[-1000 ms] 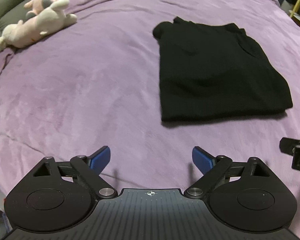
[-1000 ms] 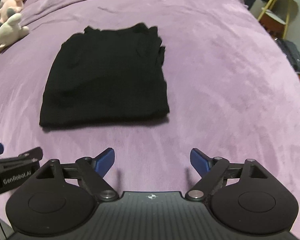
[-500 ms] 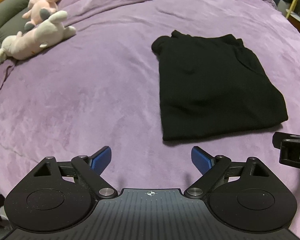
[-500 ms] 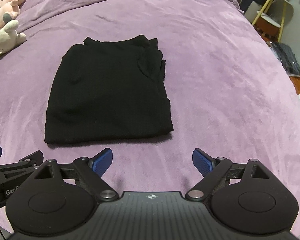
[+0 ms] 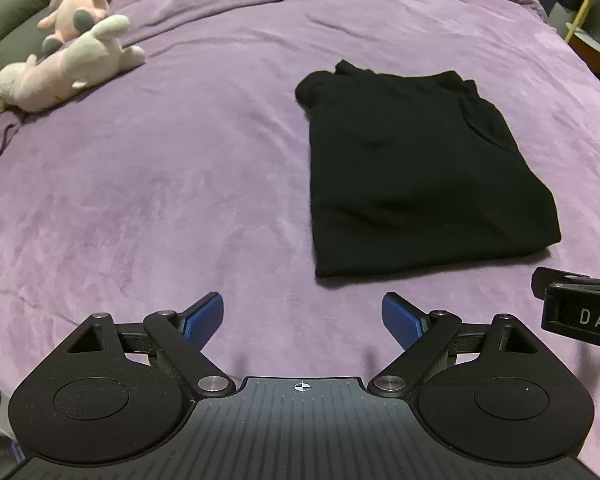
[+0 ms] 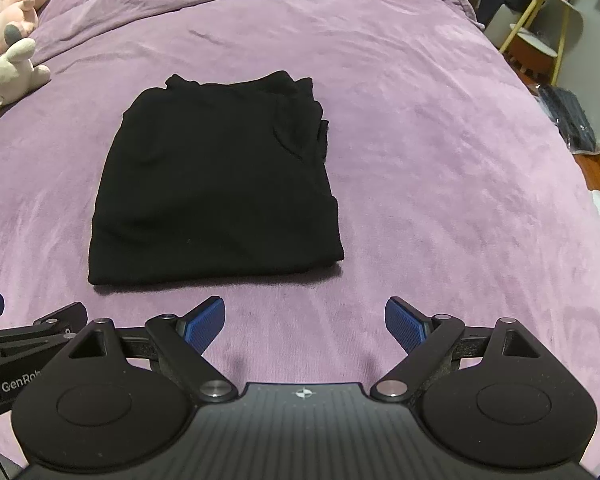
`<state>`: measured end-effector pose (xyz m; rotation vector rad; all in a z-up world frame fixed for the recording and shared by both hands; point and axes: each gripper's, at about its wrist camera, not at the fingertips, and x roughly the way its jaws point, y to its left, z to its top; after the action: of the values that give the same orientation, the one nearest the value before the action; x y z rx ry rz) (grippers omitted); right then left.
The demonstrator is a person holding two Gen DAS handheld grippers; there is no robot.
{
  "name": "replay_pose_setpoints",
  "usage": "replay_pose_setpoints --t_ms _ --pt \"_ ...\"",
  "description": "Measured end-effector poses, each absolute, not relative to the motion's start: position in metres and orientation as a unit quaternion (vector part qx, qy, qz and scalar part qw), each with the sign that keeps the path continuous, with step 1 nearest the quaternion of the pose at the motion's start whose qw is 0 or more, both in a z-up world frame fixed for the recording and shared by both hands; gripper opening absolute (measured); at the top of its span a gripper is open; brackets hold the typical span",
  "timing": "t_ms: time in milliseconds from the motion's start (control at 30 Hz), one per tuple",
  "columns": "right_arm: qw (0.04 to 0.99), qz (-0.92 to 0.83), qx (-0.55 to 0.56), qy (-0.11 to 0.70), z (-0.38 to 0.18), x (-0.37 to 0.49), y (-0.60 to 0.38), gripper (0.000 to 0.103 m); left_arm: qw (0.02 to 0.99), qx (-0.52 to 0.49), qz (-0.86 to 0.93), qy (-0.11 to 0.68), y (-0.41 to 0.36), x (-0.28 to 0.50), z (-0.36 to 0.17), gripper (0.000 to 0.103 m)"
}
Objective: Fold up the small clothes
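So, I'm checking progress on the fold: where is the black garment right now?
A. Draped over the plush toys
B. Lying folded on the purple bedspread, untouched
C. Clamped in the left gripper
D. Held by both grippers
B: the black garment lies folded on the purple bedspread, and the left gripper and right gripper are both open, short of it.

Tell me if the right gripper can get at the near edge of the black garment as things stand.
Probably yes. The right gripper is open and empty, and only bare purple blanket lies between it and the folded black garment, which sits ahead and slightly to its left.
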<state>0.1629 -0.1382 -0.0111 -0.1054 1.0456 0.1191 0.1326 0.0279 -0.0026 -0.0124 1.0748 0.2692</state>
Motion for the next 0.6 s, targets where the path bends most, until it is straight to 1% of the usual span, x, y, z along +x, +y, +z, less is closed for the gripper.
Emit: replay_pose_setpoints --t_ms 600 --pt "0.865 0.055 -0.041 0.498 -0.0112 0.1604 -0.1409 0.088 0.845 -0.022 0.121 0.52 0.0261 0.131 -0.0019 0.091"
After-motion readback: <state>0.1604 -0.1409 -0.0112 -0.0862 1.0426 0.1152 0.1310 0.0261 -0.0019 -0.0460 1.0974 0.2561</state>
